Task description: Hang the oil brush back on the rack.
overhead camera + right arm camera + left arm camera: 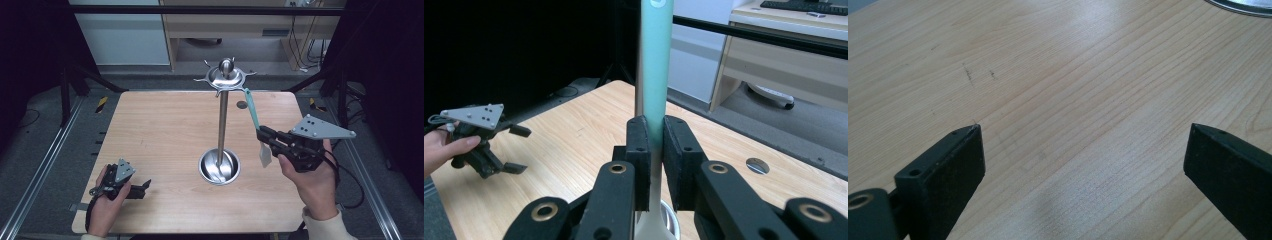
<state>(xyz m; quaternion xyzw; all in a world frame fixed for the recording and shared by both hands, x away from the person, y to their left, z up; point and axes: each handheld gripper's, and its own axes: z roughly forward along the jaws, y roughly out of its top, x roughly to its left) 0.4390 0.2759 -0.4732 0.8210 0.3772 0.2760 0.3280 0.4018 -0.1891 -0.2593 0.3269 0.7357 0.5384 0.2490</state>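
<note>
A steel hanging stand has a round base (pixel 219 172) mid-table, a thin pole (pixel 222 120) and a hooked top disc (pixel 226 76). A spatula with a teal handle (pixel 251 110) and a white blade (pixel 265 154) hangs nearly upright to the right of the pole. My right gripper (pixel 261 133) is shut on the handle, whose top end lies by a hook of the disc. In the right gripper view the teal handle (pixel 656 65) rises between the pads (pixel 639 150). My left gripper (pixel 144 187) rests open on the table at front left, holding nothing (pixel 1083 145).
The wooden table (pixel 160 130) has a small round hole (pixel 242 105) at the back right. A rim of the steel base (pixel 1243 5) edges the left gripper view. A pale desk (pixel 225 25) stands beyond the table, and metal rails (pixel 45 155) flank it.
</note>
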